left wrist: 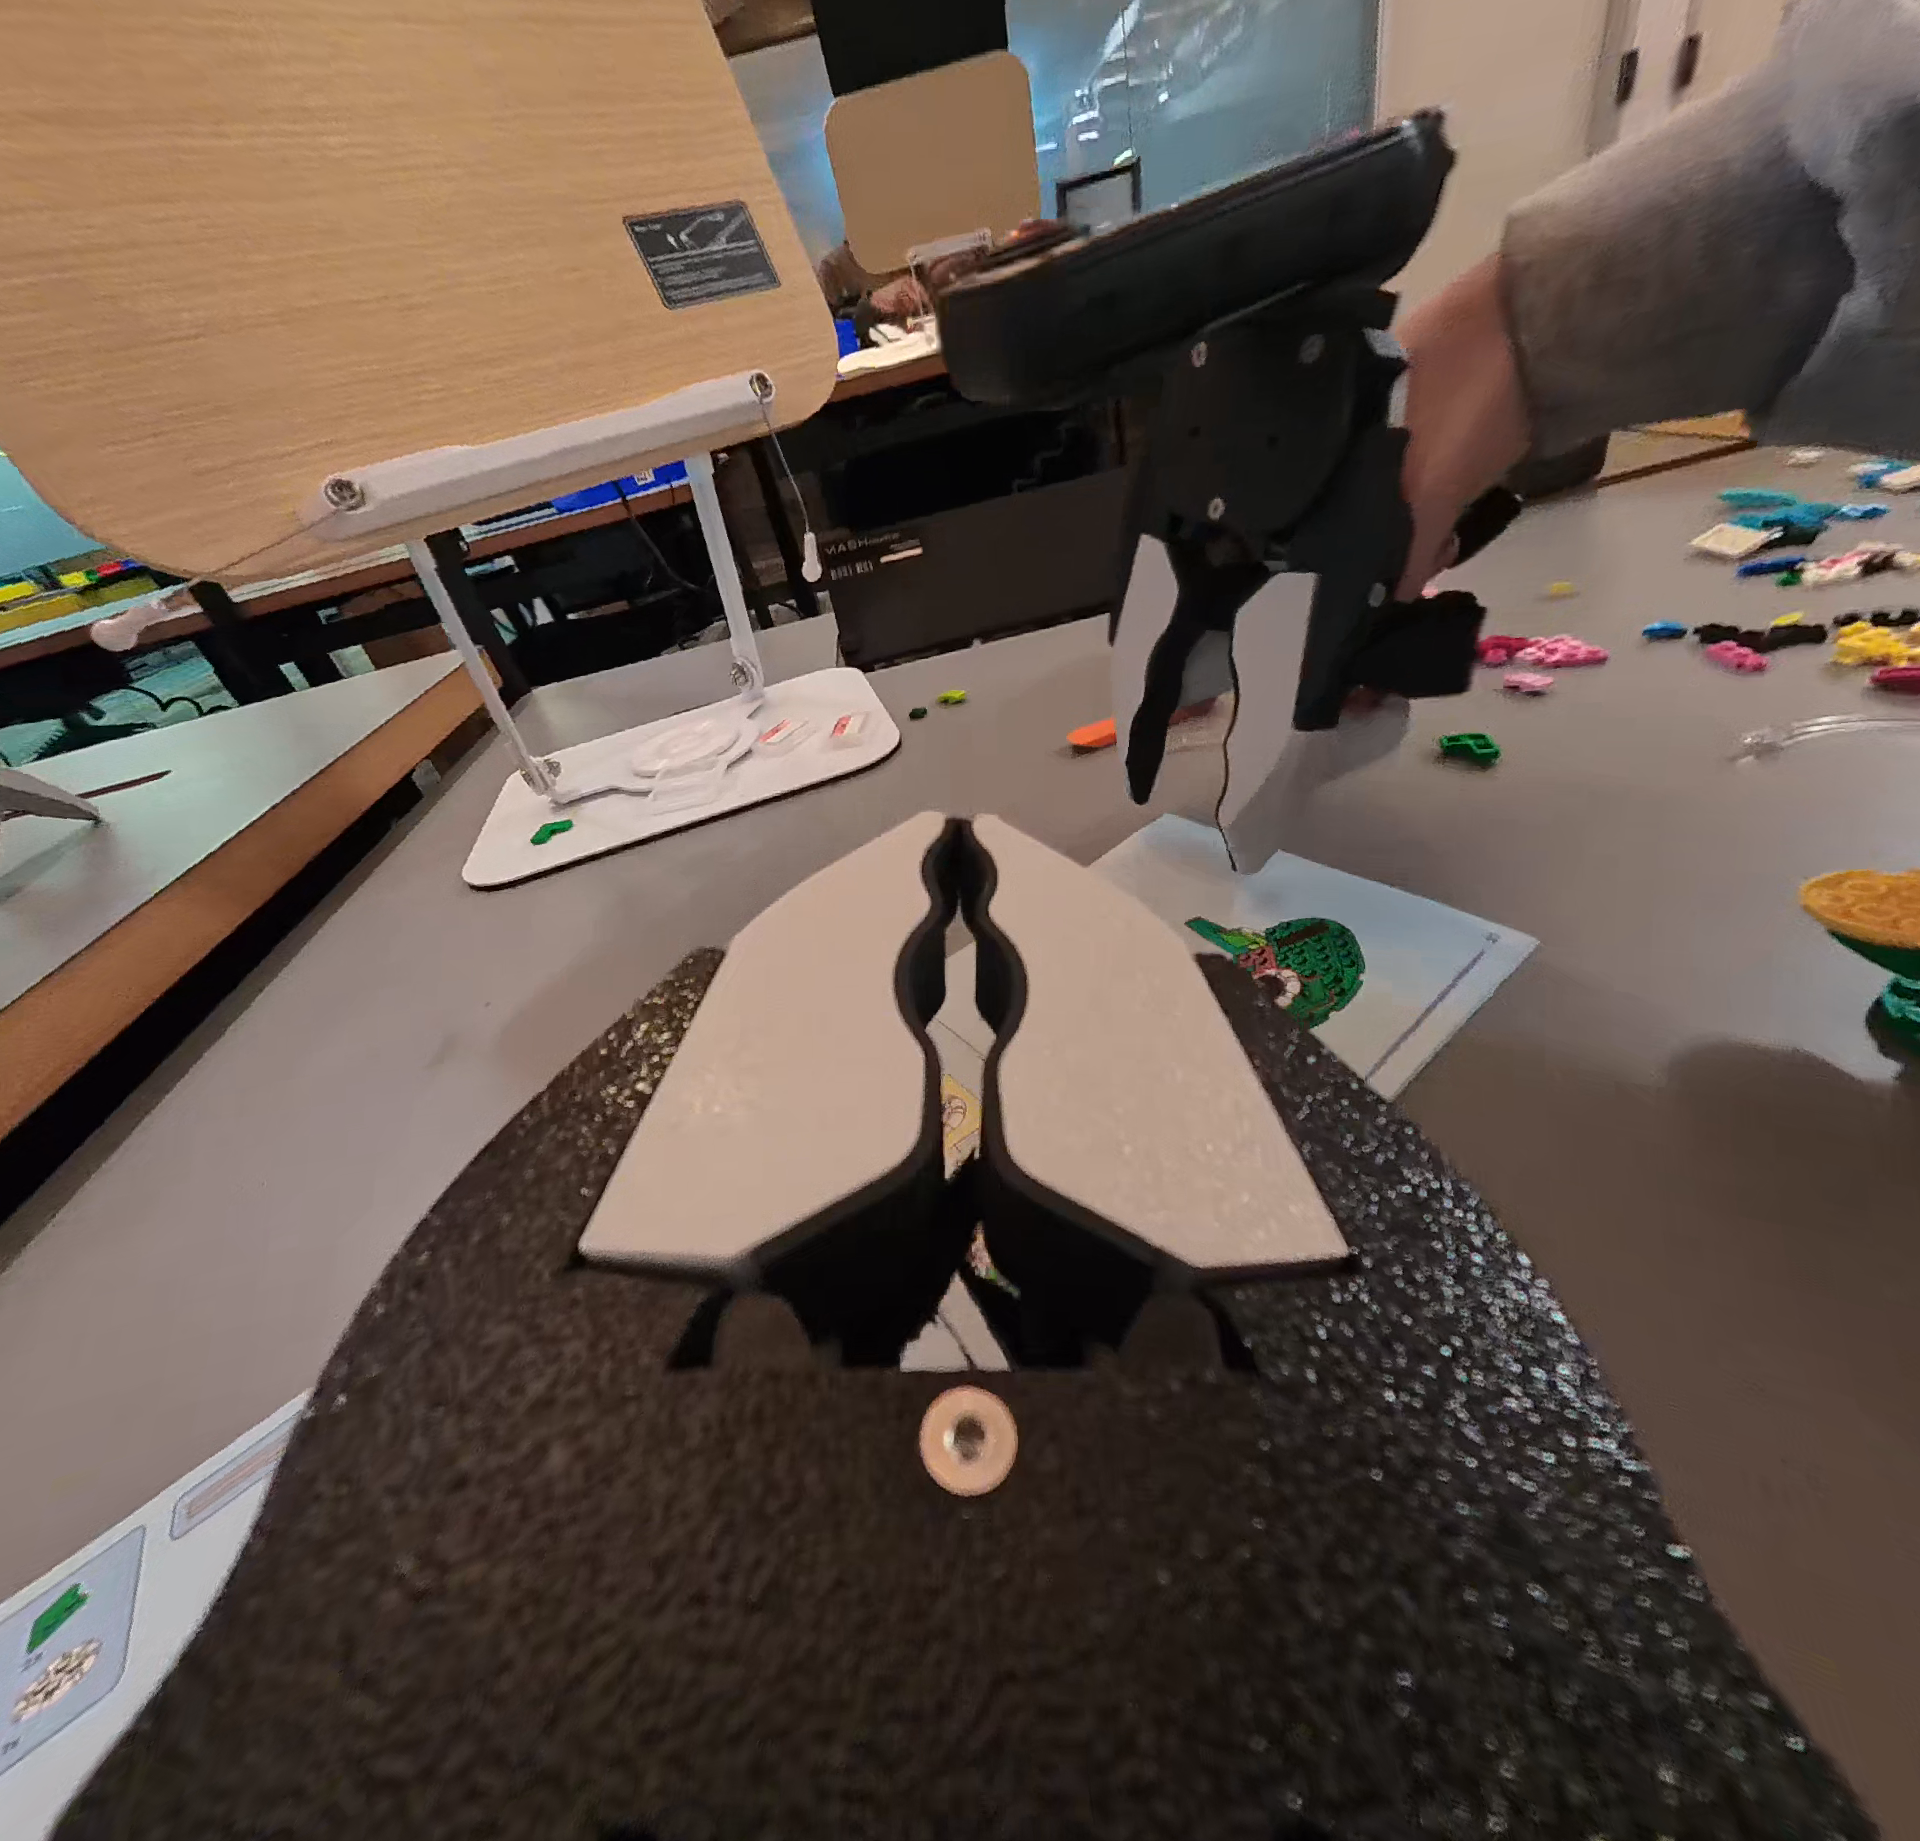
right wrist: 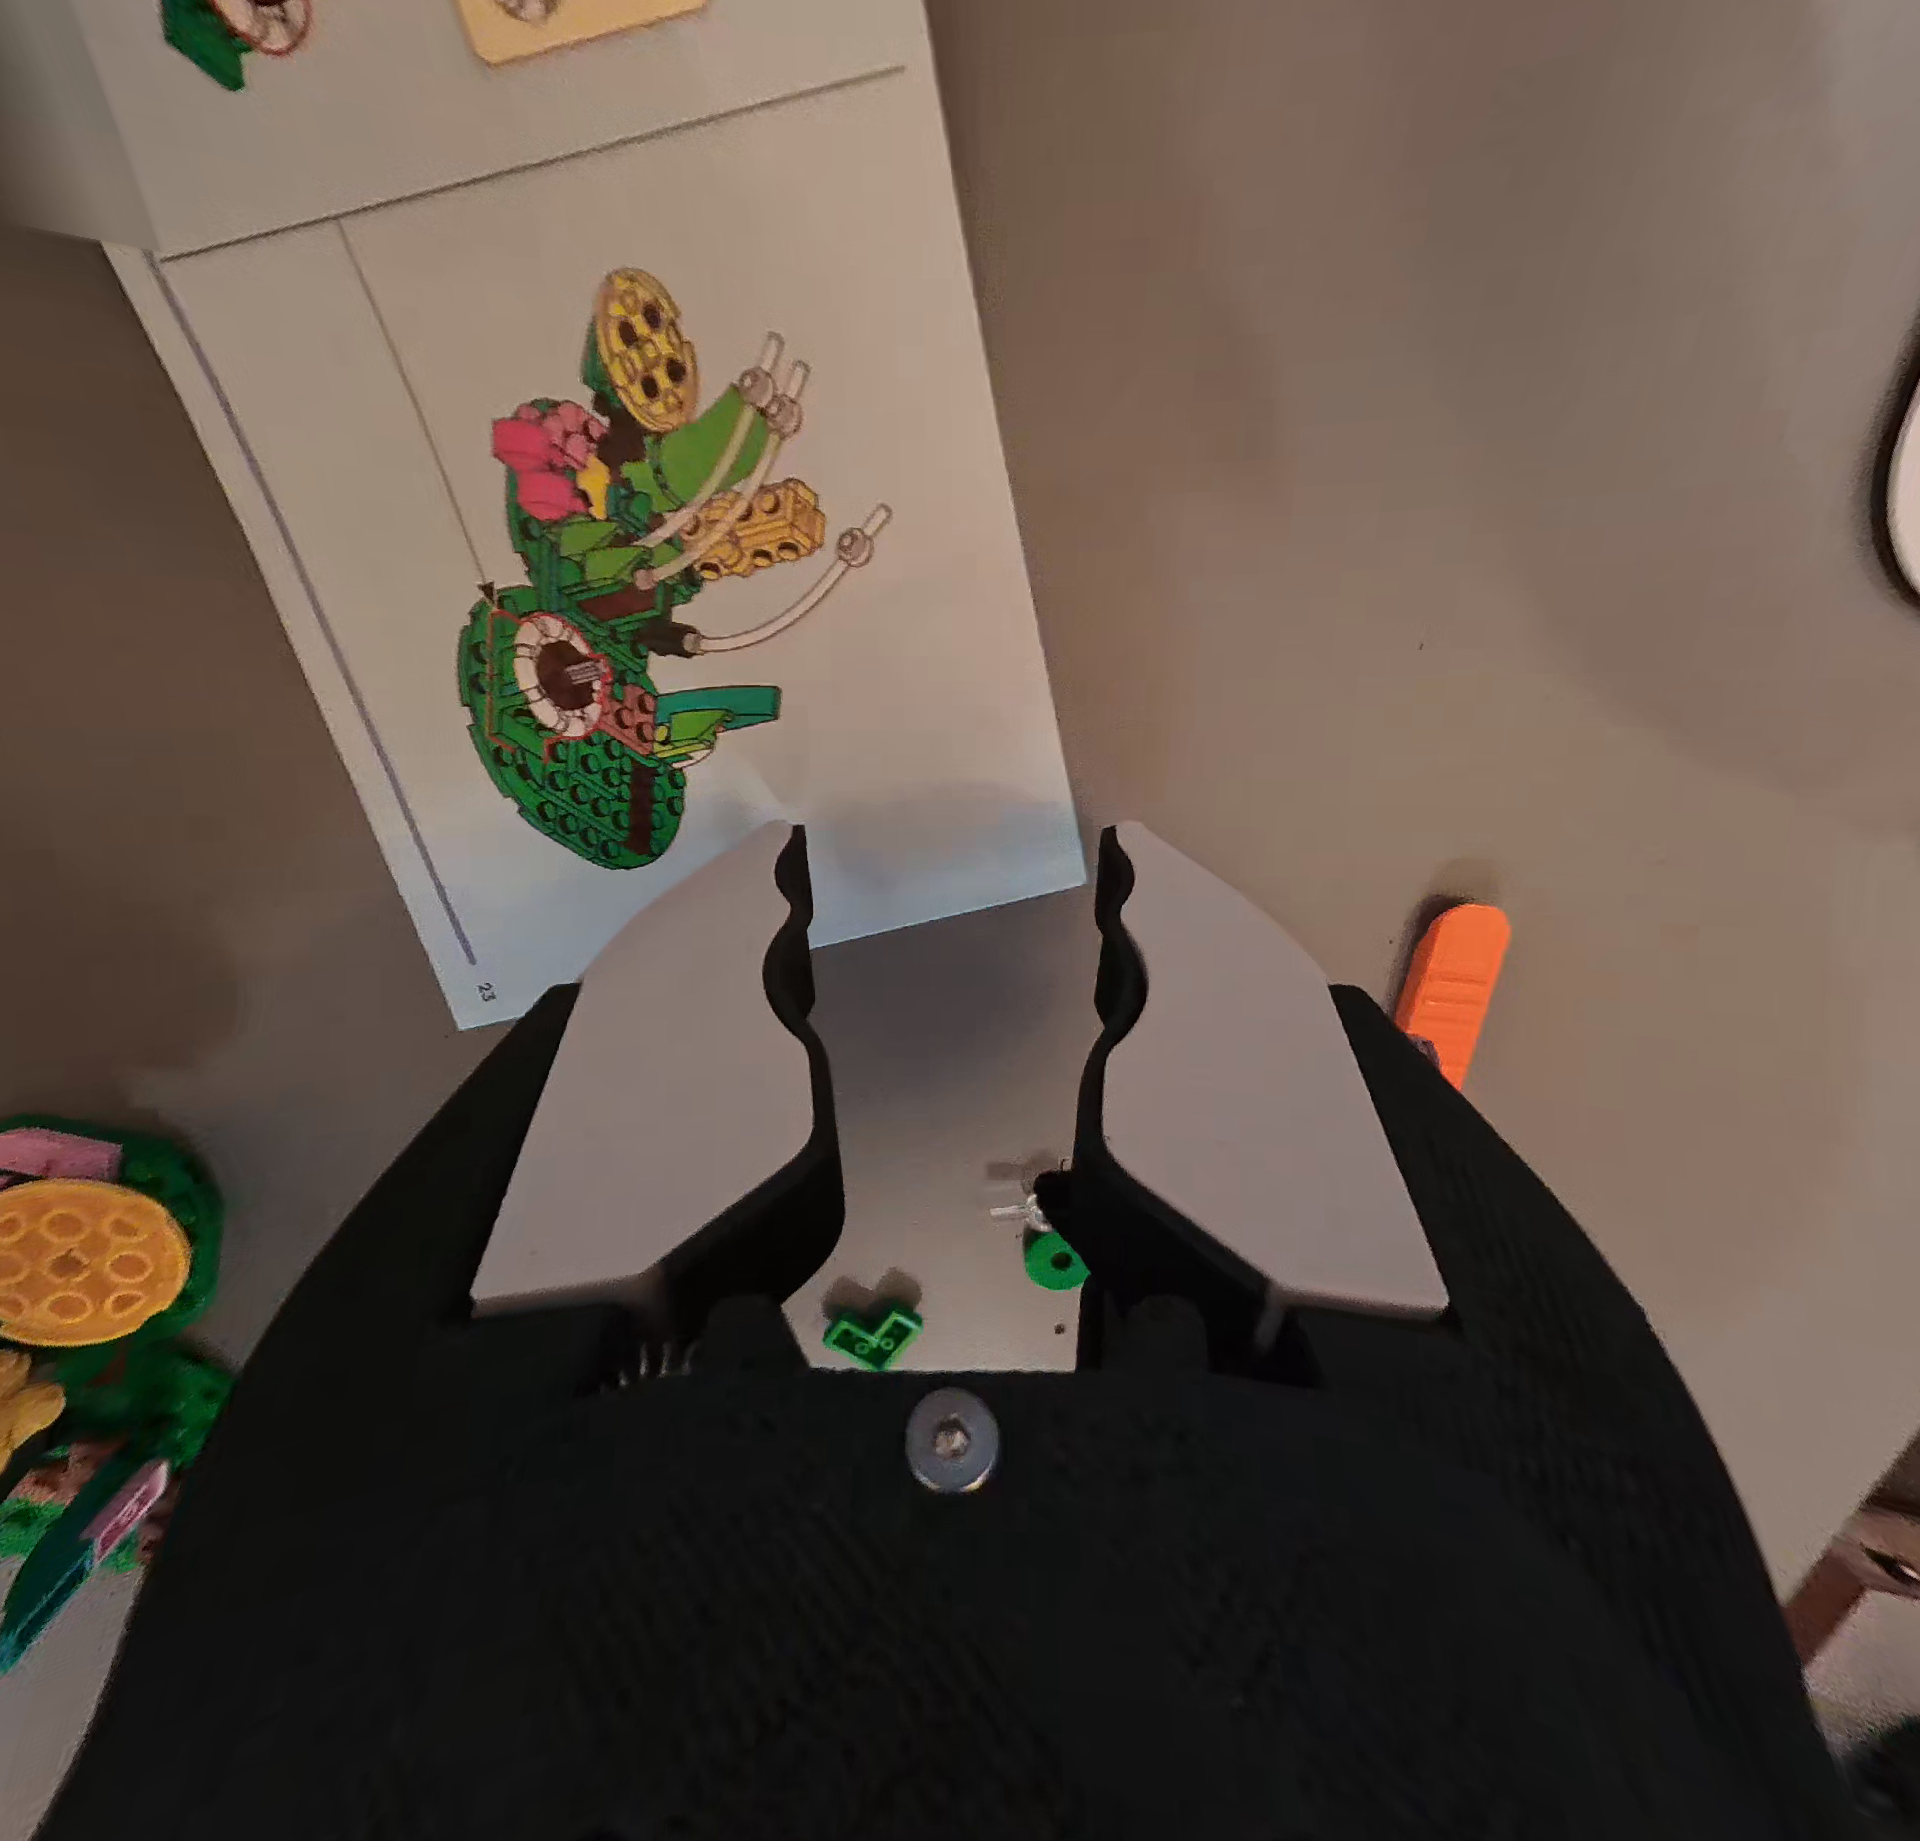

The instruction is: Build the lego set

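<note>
My left gripper is shut, its pads meeting at the tips with nothing showing between them. It hovers over the open instruction booklet on the grey table. My right gripper is open and empty above the booklet's near edge. It also shows in the left wrist view, held by a hand and pointing down. Under it on the table lie a small green corner brick and a green round piece. The partly built flower model stands at the left, and shows in the left wrist view.
An orange brick separator lies to the right of my right gripper. A wooden book stand on a white base, with a green piece on it, stands at the back left. Loose coloured bricks are spread at the far right. My hands' fingertips stand some 15 cm from each other. My right tips are roughly 10 cm from the green round piece.
</note>
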Demonstrator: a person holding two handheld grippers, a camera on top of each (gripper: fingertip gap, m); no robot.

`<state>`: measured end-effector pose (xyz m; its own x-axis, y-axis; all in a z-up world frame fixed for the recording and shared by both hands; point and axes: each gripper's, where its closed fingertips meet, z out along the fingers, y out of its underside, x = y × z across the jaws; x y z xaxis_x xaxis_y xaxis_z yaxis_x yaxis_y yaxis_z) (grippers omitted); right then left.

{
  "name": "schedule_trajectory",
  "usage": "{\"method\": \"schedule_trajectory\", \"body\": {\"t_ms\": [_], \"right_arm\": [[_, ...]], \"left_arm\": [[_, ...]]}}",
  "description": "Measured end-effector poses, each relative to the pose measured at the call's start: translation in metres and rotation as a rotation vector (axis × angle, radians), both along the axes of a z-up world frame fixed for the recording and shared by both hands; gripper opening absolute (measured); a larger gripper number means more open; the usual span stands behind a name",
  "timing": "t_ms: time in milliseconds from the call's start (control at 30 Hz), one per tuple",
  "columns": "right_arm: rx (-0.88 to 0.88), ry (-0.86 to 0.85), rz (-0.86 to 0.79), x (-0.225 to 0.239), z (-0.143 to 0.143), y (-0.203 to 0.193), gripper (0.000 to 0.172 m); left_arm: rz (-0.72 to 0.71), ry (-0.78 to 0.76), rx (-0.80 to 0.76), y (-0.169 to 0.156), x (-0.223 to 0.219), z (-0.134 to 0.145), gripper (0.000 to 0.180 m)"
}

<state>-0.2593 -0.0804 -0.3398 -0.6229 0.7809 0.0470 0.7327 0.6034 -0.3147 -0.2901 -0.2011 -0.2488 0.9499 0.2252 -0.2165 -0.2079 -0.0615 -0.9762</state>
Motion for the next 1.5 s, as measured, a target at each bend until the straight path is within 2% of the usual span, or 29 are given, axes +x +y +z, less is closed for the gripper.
{"method": "schedule_trajectory", "body": {"t_ms": [133,400,533,633,733,1000,1133,1300,1333,1367,1500], "right_arm": [[-0.016,-0.066,-0.002,0.001,-0.006,0.005,0.051],[-0.024,-0.088,0.003,0.001,-0.007,0.005,0.043],[0.028,-0.062,-0.002,0.0,-0.006,0.006,0.041],[0.14,0.002,0.021,-0.002,-0.003,0.01,0.03],[0.202,0.041,0.028,-0.002,-0.002,0.011,0.026],[0.25,0.08,0.011,0.002,-0.004,0.015,0.0],[0.203,0.095,-0.025,0.002,0.0,0.011,0.0],[-0.032,0.128,-0.134,0.003,0.024,-0.006,0.0],[-0.091,0.137,-0.161,0.002,0.03,-0.011,0.0],[-0.146,0.146,-0.189,0.002,0.037,-0.015,0.0],[-0.344,0.18,-0.291,-0.002,0.06,-0.029,0.0]], "left_arm": [[-0.009,0.011,-0.044,0.004,0.002,-0.006,0.0],[-0.026,0.024,-0.057,0.005,0.006,-0.007,0.0],[-0.033,0.032,-0.061,0.006,0.008,-0.008,0.0],[-0.038,0.039,-0.062,0.006,0.009,-0.008,0.0],[-0.045,0.044,-0.06,0.006,0.011,-0.008,0.0],[-0.06,0.05,-0.057,0.005,0.013,-0.007,0.0],[-0.074,0.053,-0.055,0.005,0.015,-0.007,0.0],[-0.185,0.108,-0.073,0.007,0.03,-0.009,0.0],[-0.224,0.124,-0.099,0.007,0.035,-0.013,0.009],[-0.272,0.139,-0.125,0.008,0.04,-0.016,0.035],[-0.402,0.167,-0.235,0.01,0.057,-0.028,0.082]]}}
